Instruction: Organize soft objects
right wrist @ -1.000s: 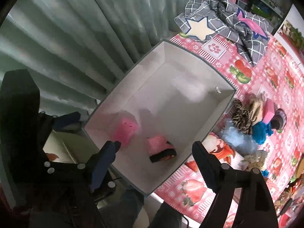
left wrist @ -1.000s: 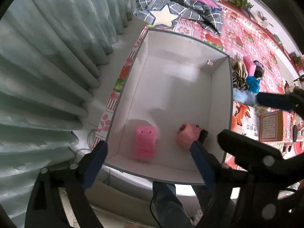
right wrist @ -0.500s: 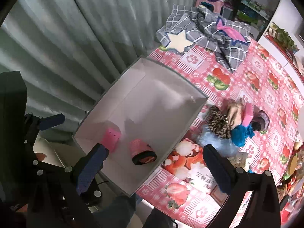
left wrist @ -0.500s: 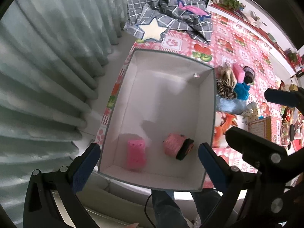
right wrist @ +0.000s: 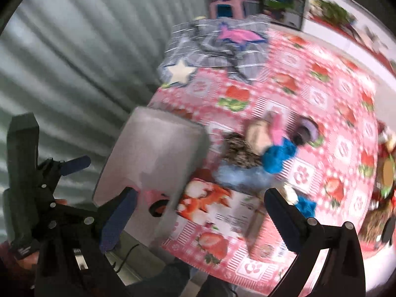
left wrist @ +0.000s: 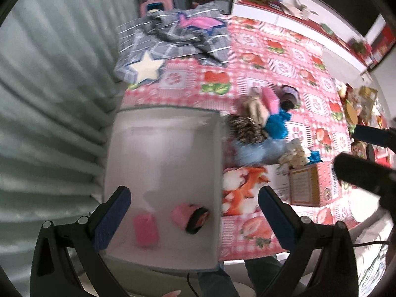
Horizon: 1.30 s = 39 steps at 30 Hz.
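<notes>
Pink strawberry-patterned cloth (left wrist: pixel 284 57) covers the table, with pale curtains (left wrist: pixel 49 99) beside it. Left gripper (left wrist: pixel 193 205) has its jaws spread wide and holds nothing; it hangs above the near end of the white box (left wrist: pixel 163 153). Right gripper (right wrist: pixel 198 205) is also spread wide and empty, above the box's near right corner. Inside the box, at the near end, lie a pink block (left wrist: pixel 145 230) and a pink roll (left wrist: pixel 189 217). Just right of the box sits a pile of soft toys (left wrist: pixel 262 128). Beyond the box lies a grey checked blanket (left wrist: pixel 173 42).
</notes>
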Each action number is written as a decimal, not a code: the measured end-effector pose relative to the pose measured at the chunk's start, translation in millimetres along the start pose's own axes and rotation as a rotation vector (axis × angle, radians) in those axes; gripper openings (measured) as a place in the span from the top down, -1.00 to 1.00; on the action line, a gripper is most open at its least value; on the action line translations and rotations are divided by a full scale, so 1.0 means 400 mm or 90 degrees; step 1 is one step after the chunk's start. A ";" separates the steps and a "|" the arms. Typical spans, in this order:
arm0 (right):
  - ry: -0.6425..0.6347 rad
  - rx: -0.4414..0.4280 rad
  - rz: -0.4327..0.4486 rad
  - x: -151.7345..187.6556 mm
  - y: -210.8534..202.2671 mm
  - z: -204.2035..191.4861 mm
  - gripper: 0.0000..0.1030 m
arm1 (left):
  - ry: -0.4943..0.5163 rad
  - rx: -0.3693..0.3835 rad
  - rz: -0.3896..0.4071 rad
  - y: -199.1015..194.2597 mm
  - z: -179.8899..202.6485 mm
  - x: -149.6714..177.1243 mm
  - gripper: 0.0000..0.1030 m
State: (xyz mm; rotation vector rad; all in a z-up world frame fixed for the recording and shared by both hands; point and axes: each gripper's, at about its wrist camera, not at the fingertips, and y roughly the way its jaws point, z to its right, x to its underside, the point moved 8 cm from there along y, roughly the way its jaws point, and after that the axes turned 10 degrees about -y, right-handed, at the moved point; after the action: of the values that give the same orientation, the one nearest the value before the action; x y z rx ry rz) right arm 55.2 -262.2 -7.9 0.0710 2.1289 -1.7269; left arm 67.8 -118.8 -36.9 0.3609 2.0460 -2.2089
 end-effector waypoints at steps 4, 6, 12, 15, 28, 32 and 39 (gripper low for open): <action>0.091 0.012 0.004 0.043 -0.038 0.160 -1.00 | 0.032 0.009 -0.011 0.022 0.084 -0.030 -0.99; 0.139 0.023 0.003 0.071 -0.050 0.249 -1.00 | 0.046 0.012 -0.018 0.038 0.127 -0.048 -0.99; 0.249 0.038 -0.031 0.175 -0.015 0.443 -1.00 | 0.082 0.008 -0.044 0.108 0.251 -0.112 -0.99; 0.286 0.033 -0.067 0.237 0.046 0.510 -1.00 | 0.090 -0.005 -0.060 0.161 0.298 -0.154 -0.99; 0.318 -0.026 -0.170 0.350 0.262 0.585 -1.00 | 0.092 -0.051 -0.156 0.448 0.467 -0.297 -0.99; 0.320 -0.043 -0.189 0.360 0.301 0.590 -1.00 | 0.091 -0.057 -0.201 0.529 0.502 -0.308 -0.97; 0.318 -0.110 -0.213 0.354 0.390 0.562 -1.00 | 0.134 -0.085 -0.237 0.622 0.528 -0.298 -0.85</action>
State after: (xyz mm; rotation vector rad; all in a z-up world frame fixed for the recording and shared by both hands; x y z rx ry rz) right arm 30.2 -467.9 -235.9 0.1124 2.7815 -1.8406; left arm 221.6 -359.7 -234.6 0.2199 2.5384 -2.2961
